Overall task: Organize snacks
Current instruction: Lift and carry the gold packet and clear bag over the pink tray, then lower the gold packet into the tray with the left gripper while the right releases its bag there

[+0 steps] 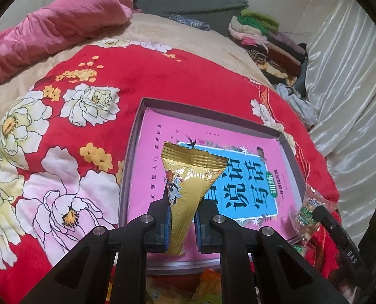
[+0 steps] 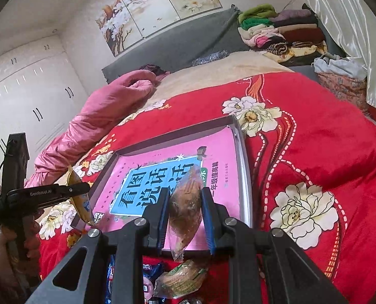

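Bedroom, red floral blanket (image 1: 188,81) on bed. One grey tray (image 1: 134,136), one pink book (image 1: 149,177) inside. Left gripper (image 1: 182,200) pinching one gold snack packet (image 1: 188,177) above tray; right gripper (image 2: 185,202) pinching one clear-wrapped pastry (image 2: 185,207) above tray. Several loose snacks (image 2: 177,281) near tray's front edge.

The left gripper (image 1: 181,212) clamps a gold snack packet (image 1: 188,179). Ahead lies a shallow box (image 1: 137,126) holding a pink book (image 1: 149,177).

Red floral bedspread (image 2: 302,126), white wardrobes (image 2: 28,88), satin curtain (image 1: 352,88)
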Demonstrator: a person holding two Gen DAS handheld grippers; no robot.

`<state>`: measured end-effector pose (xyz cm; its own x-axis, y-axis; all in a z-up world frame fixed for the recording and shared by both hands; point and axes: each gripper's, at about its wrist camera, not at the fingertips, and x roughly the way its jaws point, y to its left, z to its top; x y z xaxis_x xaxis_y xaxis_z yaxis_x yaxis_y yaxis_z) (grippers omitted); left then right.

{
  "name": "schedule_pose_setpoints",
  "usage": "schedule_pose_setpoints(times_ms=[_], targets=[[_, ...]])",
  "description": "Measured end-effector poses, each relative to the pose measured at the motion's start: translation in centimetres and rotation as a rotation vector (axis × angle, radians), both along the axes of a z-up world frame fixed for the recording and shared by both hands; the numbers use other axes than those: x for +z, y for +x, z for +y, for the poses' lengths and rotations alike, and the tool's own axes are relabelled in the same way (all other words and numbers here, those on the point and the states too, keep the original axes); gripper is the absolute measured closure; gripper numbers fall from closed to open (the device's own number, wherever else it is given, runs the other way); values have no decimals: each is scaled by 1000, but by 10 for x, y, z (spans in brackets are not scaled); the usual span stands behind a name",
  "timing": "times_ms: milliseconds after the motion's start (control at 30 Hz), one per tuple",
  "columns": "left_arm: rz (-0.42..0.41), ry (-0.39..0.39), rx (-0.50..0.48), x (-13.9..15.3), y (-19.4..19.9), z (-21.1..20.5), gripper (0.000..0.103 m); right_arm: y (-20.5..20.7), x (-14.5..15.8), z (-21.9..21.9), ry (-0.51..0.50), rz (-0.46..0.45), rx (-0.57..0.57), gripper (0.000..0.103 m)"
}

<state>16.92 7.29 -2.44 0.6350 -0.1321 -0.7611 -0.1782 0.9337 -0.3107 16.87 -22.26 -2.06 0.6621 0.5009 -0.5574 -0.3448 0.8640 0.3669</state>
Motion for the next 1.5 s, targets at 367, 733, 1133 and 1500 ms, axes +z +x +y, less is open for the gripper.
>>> schedule_pose_setpoints(times_ms=[367,733,1133,1500], targets=[[22,13,-29,-5,2,-7,89,8,-9,-10,17,46,-55,77],[63,23,-53,-16,3,-14,88,11,-19,-9,21,89,-43,76],[79,3,-46,-20,3,-10,83,10,-19,-3,-42,86,-47,72],[84,-3,-46,-22,1,-9,70,8,-14,-2,-67,64,-43,66]])
